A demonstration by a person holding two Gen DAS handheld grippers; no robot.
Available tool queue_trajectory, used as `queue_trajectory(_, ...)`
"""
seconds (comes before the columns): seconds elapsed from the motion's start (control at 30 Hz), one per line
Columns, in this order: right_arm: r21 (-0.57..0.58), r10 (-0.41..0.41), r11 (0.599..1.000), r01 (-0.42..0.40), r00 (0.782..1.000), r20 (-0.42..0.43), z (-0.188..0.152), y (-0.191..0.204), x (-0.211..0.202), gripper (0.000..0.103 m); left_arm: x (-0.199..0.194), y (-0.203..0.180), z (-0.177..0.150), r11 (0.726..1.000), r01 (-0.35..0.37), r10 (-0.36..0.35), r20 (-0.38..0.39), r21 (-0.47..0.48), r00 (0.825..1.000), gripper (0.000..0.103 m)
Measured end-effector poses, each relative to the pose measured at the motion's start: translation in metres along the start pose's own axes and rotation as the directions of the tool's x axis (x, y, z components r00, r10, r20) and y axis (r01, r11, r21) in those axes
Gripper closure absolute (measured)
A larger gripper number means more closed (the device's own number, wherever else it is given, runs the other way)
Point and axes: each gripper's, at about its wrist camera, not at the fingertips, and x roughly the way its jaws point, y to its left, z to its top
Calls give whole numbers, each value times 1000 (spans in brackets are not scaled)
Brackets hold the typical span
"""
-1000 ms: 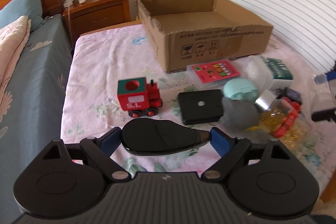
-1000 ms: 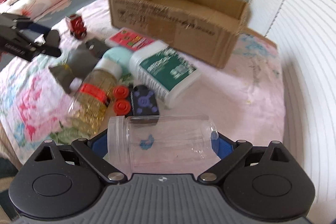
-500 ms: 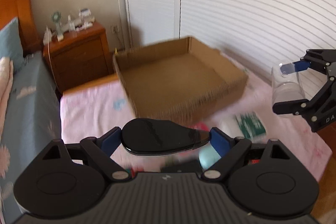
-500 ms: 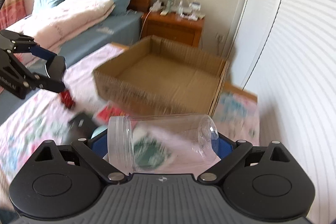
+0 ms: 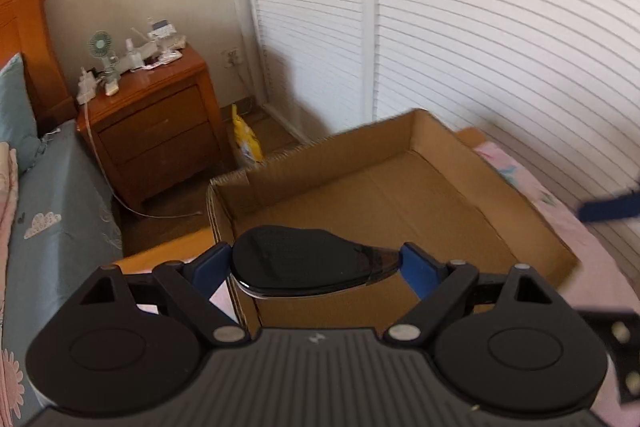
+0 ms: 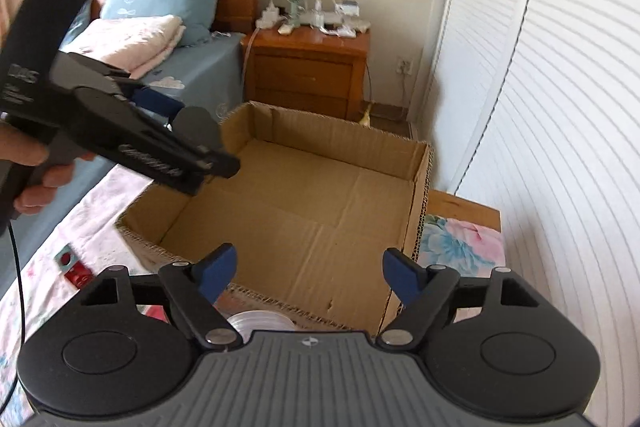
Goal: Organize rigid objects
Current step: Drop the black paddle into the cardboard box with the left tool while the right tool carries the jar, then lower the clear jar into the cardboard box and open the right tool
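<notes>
A: Left gripper [image 5: 316, 261] clamps the black mouse [image 5: 312, 261] above the cardboard box [image 5: 440, 195]; right gripper [image 6: 308, 269] gapes, nothing between its fingers.

B: I'm at drop-off, I think; next I lower and release inside the box.

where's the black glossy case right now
In the left wrist view the black case is clamped in the left gripper, held over the near left corner of the cardboard box.
</notes>
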Motion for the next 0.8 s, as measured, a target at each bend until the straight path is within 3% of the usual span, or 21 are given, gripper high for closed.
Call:
queue_trajectory(0.1, 8, 4, 1000, -4, 1000, 7, -3, -4, -1, 18, 14, 4, 11, 999, -10, 11, 9, -50, 1000, 13)
queue_trajectory(0.13, 7, 4, 1000, -4, 1000, 6, -4, -5, -2, 13, 17, 5, 13, 998, -22, 22, 11, -53, 1000, 11)
queue_trajectory(0.3, 1, 41, 999, -41, 999, -17, -14, -1, -7, 7, 18, 2, 15, 999, -32, 31, -18, -22, 999, 9)
queue_trajectory(0.53, -54, 192, 980, -192, 981, -12, -37, 19, -19, 0, -19, 0, -8, 999, 35, -35, 1, 0, 999, 9)
queue_trajectory(0.8, -7, 182, 983, -183, 981, -65, -68, 39, -16, 0, -71, 4, -44, 996, 91, -92, 52, 9, 994, 8)
